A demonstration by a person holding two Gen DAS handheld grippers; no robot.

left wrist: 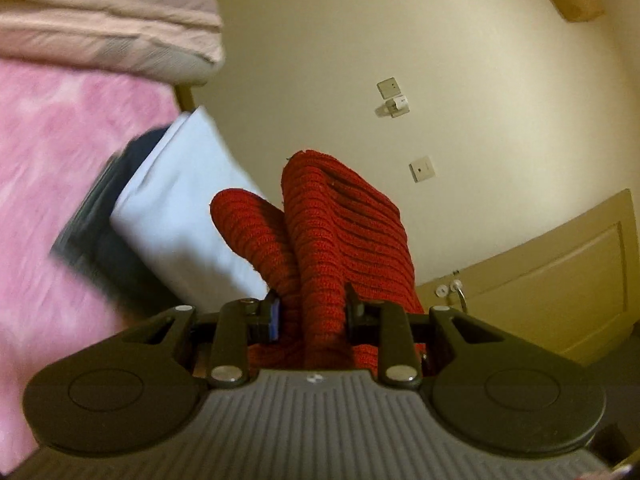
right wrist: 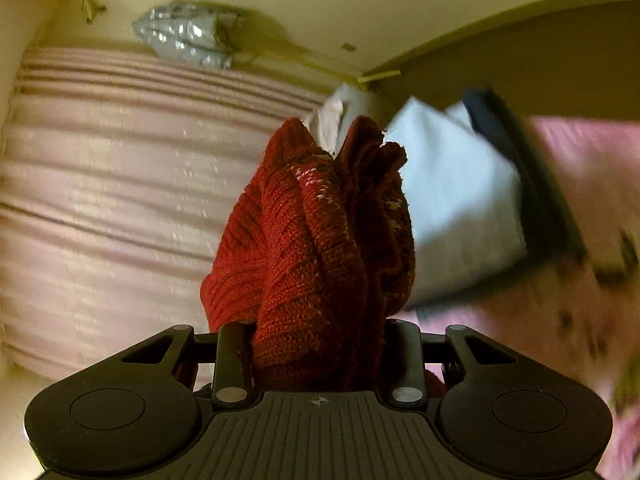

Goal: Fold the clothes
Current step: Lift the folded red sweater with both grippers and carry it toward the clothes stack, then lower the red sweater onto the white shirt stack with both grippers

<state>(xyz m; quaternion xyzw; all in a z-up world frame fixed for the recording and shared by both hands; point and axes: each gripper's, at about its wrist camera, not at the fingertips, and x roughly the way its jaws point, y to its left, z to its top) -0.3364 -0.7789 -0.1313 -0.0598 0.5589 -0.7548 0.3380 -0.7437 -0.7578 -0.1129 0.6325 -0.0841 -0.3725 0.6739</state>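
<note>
- Gripping a bunch of red knit [left wrist: 340, 232], the left claw [left wrist: 312, 314] has its jaws clamped on the fabric, which rises in two ribbed folds ahead of the camera.
- Right claw [right wrist: 320, 332] is likewise closed on the red knit [right wrist: 320, 232]; here the cloth stands bunched, with a few pale stitches near its top.
- In both views the knit is lifted clear of the bed, held only at the claws.
- From the left wrist, a folded pale blue cloth [left wrist: 180, 216] lies just left of the knit, with a dark garment [left wrist: 104, 236] beside it; both rest on a fuzzy pink blanket [left wrist: 52, 184].
- A pinkish quilt [left wrist: 100, 20] sits at the top left, and a cream wall [left wrist: 360, 60] with two switch plates fills the rest, a door [left wrist: 560, 280] at lower right.
- From the right wrist, the pale blue cloth [right wrist: 456, 208] shows right of the knit with the dark garment [right wrist: 516, 160] behind it, and the pink blanket [right wrist: 592, 168] beyond.
- The striped pinkish quilt [right wrist: 120, 184] covers the left side, with a silvery bag [right wrist: 188, 34] above it.
- Much of the background is motion-blurred.
</note>
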